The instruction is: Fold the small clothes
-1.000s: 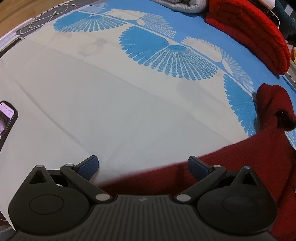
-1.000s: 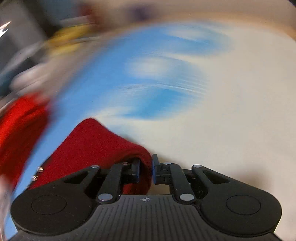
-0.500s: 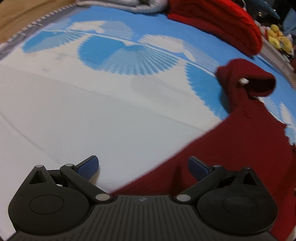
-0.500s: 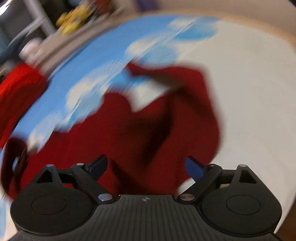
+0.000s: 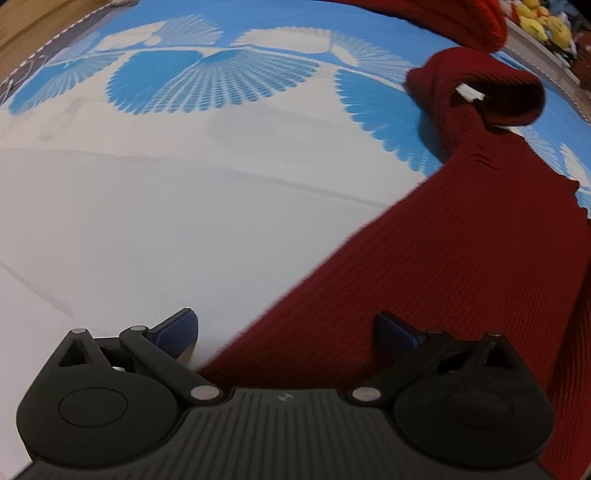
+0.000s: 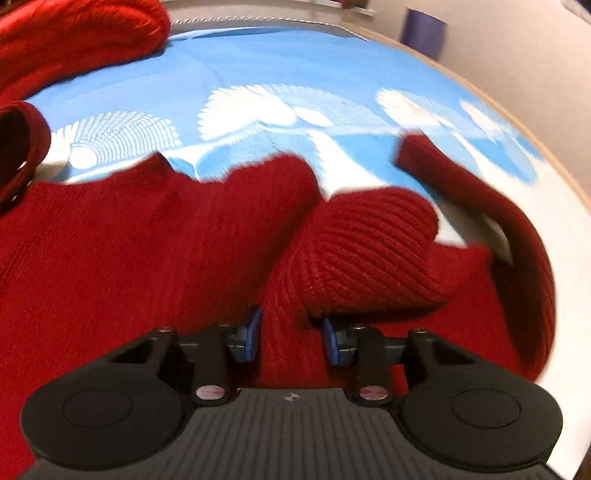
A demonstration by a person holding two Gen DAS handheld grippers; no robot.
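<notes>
A dark red knit sweater lies spread on a white and blue patterned bedsheet. One sleeve with a white tag is bunched at the far right of the left wrist view. My left gripper is open wide, low over the sweater's lower edge. In the right wrist view the sweater fills the foreground. My right gripper has its jaws closed on a raised fold of the knit. The other sleeve curves away at the right.
A bright red fuzzy blanket lies at the far edge of the bed, also seen in the left wrist view. Yellow plush toys sit beyond the bed edge. A purple object stands by the wall at the far right.
My right gripper was open half a second ago and has now closed on a fold of the sweater. My left gripper stayed open and swung right, bringing more of the sweater into view.
</notes>
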